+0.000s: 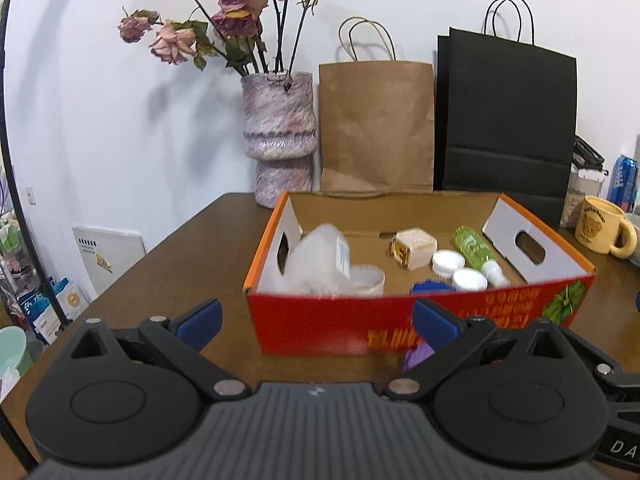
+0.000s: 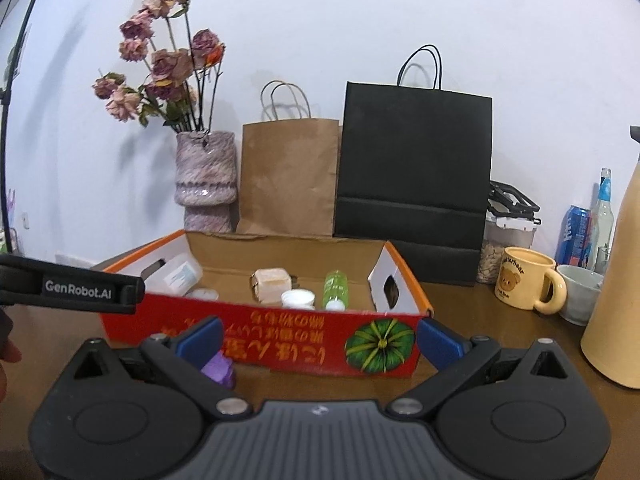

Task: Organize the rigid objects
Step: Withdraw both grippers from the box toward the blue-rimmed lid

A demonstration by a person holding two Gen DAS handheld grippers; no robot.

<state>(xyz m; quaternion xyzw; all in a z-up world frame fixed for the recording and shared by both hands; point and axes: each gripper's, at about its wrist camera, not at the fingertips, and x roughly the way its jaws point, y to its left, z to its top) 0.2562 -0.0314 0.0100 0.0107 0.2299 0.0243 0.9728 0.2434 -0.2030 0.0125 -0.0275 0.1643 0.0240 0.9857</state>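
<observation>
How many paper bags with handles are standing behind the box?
2. The brown paper bag stands against the wall just right of the vase. The black paper bag stands to its right, behind the box's right end. More could be hidden behind them.

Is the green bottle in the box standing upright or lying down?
Lying down. The green bottle rests on its side on the floor of the box, white cap toward the camera.

Open left gripper [image 1: 316, 322] before red box [image 1: 340, 320]
</observation>
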